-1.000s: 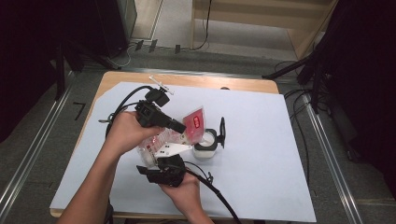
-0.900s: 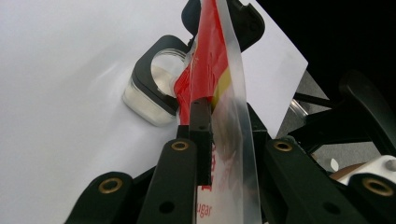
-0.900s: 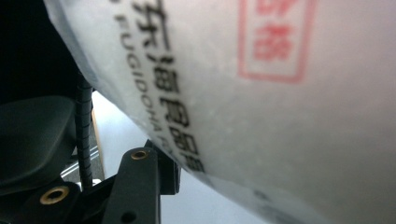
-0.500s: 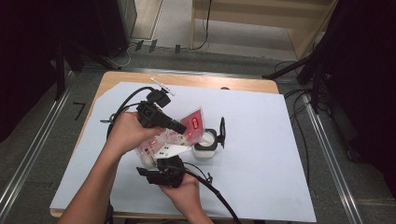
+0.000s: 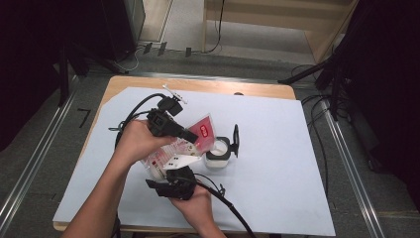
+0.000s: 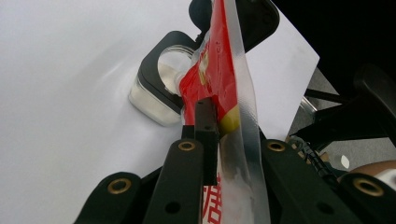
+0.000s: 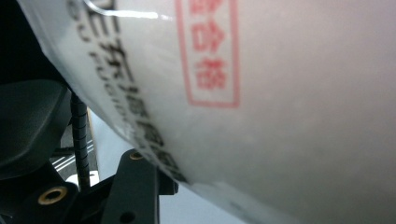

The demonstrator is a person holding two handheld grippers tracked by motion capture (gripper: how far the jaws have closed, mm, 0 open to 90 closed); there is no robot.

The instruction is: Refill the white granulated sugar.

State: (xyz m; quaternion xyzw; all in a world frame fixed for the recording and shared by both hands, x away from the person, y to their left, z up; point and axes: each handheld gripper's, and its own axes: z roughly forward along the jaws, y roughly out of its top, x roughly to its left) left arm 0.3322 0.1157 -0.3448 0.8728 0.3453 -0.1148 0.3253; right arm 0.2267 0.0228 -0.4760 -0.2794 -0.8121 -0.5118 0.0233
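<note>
Two grippers hold one bag (image 5: 184,146) over the white sheet (image 5: 277,148). Much of the right gripper (image 5: 174,182) is hidden in the high view beneath the bag's pale lower end, and in the right gripper view the bag's printed film presses so close that whether its jaws clamp it cannot be told. The left gripper (image 6: 219,126) is clamped on the bag's red part, edge-on between its jaws. The bag's open corner tilts down into the jar (image 5: 218,152), whose black lid (image 5: 235,140) stands flipped up.
</note>
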